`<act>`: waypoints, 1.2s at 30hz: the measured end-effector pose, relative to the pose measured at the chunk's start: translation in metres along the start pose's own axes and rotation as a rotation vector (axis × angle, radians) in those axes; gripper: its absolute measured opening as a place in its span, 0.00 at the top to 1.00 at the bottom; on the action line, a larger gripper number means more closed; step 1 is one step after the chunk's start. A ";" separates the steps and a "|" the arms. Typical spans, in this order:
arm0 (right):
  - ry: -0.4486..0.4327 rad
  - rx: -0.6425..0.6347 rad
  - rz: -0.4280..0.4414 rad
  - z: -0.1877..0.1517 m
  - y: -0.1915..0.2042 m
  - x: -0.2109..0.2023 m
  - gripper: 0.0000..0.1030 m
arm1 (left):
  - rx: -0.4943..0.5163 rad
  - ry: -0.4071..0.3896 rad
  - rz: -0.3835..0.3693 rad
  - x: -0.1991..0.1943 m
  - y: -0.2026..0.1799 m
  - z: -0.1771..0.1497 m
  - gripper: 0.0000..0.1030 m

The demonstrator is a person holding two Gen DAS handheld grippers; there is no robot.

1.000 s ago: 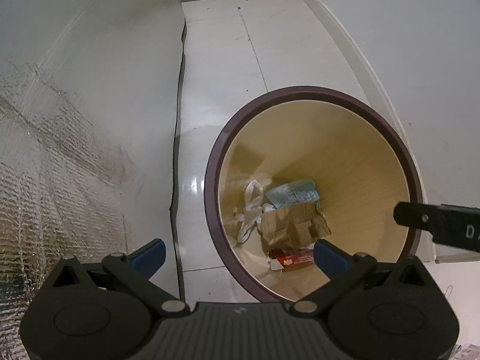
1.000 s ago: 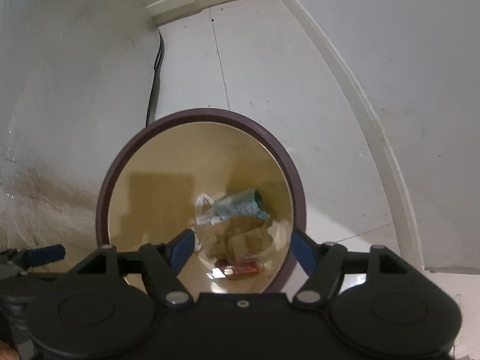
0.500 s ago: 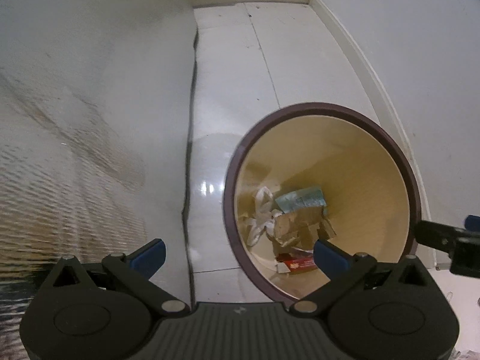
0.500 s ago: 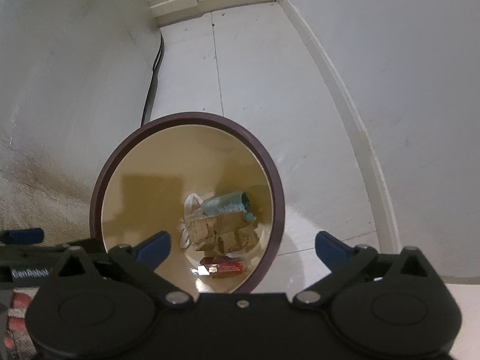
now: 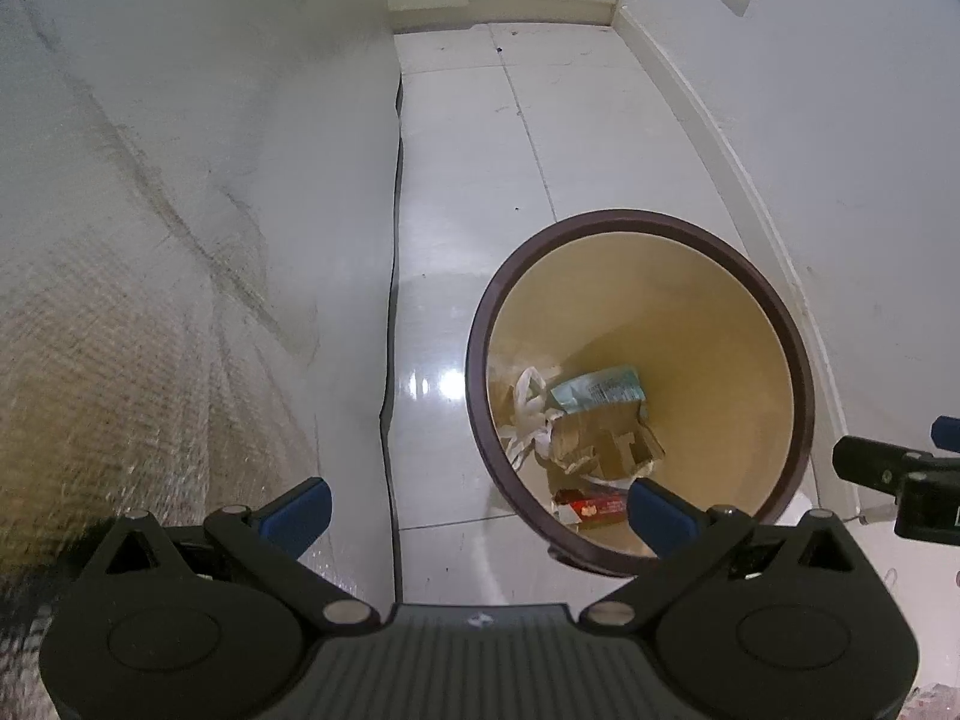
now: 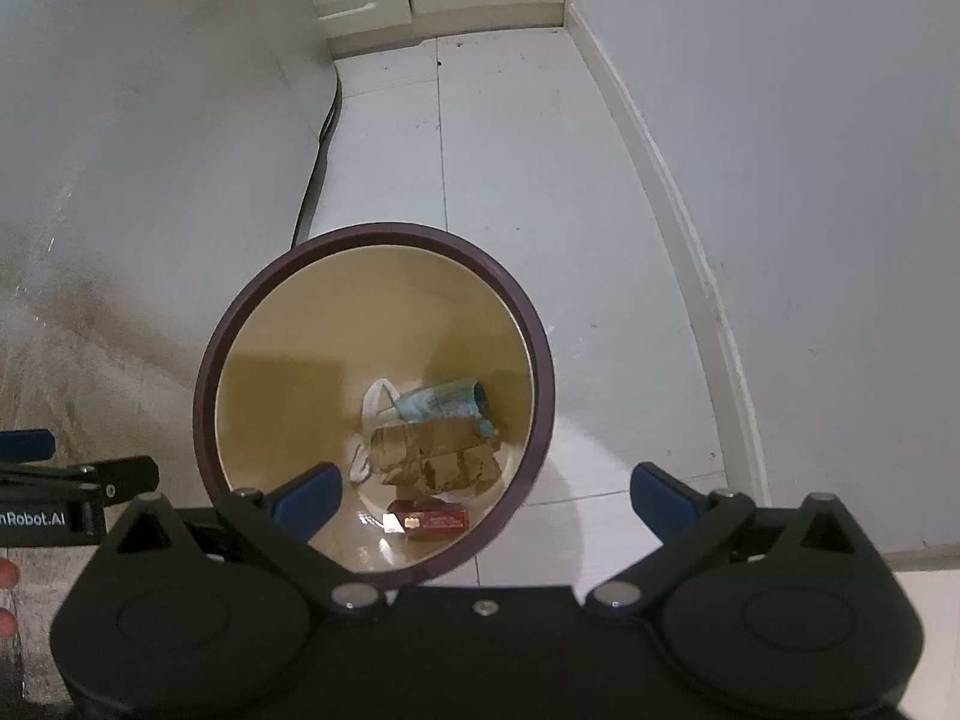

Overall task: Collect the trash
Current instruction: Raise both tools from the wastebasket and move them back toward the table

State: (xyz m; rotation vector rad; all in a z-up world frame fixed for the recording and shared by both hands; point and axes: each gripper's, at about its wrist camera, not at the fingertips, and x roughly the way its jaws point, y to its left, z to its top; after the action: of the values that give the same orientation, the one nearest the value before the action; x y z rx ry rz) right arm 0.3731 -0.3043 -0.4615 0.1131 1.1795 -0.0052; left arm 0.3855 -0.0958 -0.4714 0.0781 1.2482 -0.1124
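1. A round trash bin (image 6: 543,384) with a dark brown rim and smooth tan inside stands on the glossy white tile floor (image 5: 474,138), near a white wall.
2. Inside lie crumpled brown cardboard (image 6: 432,456), a teal wrapper (image 6: 438,402), a white bag (image 6: 375,402) and a red packet (image 6: 435,522).
3. Left tool (image 5: 477,516) and right tool (image 6: 486,495): blue-tipped fingers wide apart, empty, above the bin.
4. The left tool's body reads "nRobot.AI".

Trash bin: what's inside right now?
Inside the bin: crumpled brown cardboard, a teal wrapper, a white plastic bag, a red packet. Whatever lies under the cardboard is covered.
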 end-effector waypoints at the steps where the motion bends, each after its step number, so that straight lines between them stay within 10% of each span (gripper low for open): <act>1: -0.003 -0.005 -0.007 -0.002 0.000 -0.004 0.00 | 0.002 -0.003 -0.001 -0.003 0.000 -0.002 0.00; 36: -0.292 0.041 -0.085 -0.074 -0.014 -0.219 0.00 | 0.073 -0.294 -0.097 -0.203 -0.019 -0.063 0.00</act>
State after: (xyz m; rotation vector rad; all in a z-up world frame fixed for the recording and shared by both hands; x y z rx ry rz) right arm 0.2207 -0.3236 -0.2888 0.0943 0.8922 -0.1169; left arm 0.2602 -0.0985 -0.2987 0.0619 0.9543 -0.2455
